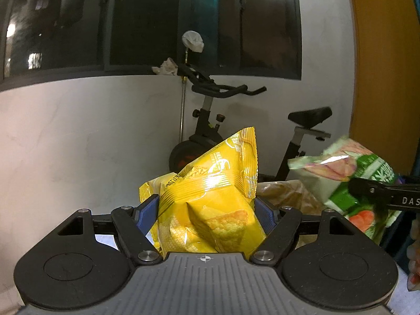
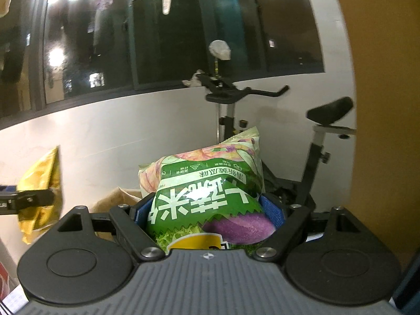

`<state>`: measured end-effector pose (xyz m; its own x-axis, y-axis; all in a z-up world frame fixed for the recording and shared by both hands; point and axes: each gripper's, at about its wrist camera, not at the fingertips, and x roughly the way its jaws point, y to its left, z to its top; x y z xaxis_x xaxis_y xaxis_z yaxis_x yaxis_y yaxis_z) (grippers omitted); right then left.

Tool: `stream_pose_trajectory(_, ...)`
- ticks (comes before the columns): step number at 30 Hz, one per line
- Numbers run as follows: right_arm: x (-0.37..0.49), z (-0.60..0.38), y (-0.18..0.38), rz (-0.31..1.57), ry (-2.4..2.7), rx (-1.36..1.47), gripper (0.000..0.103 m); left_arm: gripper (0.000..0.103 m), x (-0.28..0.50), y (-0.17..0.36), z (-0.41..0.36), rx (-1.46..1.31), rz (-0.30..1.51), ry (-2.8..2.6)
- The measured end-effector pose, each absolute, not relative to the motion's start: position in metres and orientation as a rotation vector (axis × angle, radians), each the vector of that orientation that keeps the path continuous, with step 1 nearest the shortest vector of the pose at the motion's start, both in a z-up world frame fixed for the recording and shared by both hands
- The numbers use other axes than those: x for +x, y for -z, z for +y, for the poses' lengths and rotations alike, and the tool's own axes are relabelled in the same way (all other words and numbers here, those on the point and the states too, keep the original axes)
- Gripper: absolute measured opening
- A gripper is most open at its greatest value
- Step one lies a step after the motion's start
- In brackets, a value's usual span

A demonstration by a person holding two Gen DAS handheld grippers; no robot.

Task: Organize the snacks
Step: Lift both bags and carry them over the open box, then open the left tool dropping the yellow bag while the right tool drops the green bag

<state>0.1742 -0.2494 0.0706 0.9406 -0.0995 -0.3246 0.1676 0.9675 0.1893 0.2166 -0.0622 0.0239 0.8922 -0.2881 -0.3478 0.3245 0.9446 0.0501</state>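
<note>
Corn chip bag [image 1: 210, 199] between the pads of the left gripper [image 1: 208, 210], vegetable crisp bag [image 2: 207, 197] between those of the right gripper [image 2: 210, 210] to its right, paper bag [image 1: 286, 194] behind both, exercise bike [image 1: 236, 120] behind against the wall [image 1: 92, 136] under the window [image 1: 131, 21].

The left black plastic gripper [image 1: 207, 210] has blue ribbed finger pads [image 1: 148, 211], silver round screws and a grey ridged body with a small crosshair mark. The right black gripper [image 2: 210, 210] looks the same.
</note>
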Motion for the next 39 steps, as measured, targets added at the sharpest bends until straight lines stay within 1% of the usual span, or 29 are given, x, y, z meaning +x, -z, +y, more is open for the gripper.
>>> stream_pose_trajectory(7, 0.235, -0.246, -0.061, 0.34, 0.122, 0.177, 0.084, 0.078, 0.261, -0.016, -0.075, 0.131, 0.416, 0.324)
stream_pose_trajectory(14, 0.267, -0.252, -0.042, 0.408, 0.105, 0.192, 0.084, 0.079, 0.276, -0.004, -0.084, 0.162, 0.459, 0.337)
stream_pose_trajectory(21, 0.274, -0.251, -0.019, 0.485, 0.081, 0.183, 0.084, 0.08, 0.285, 0.008, -0.087, 0.167, 0.509, 0.371)
stream_pose_trajectory(22, 0.274, -0.251, -0.017, 0.487, 0.074, 0.183, 0.084, 0.082, 0.286, 0.01, -0.087, 0.169, 0.518, 0.379)
stream_pose_trajectory(29, 0.275, -0.249, -0.015, 0.513, 0.053, 0.198, 0.087, 0.085, 0.294, 0.011, -0.076, 0.114, 0.54, 0.385)
stream_pose_trajectory(33, 0.275, -0.252, -0.017, 0.519, 0.022, 0.229, 0.092, 0.086, 0.295, 0.007, -0.071, 0.078, 0.539, 0.389)
stream_pose_trajectory(39, 0.266, -0.252, -0.021, 0.515, 0.039, 0.233, 0.092, 0.086, 0.279, -0.003, -0.069, 0.105, 0.482, 0.375)
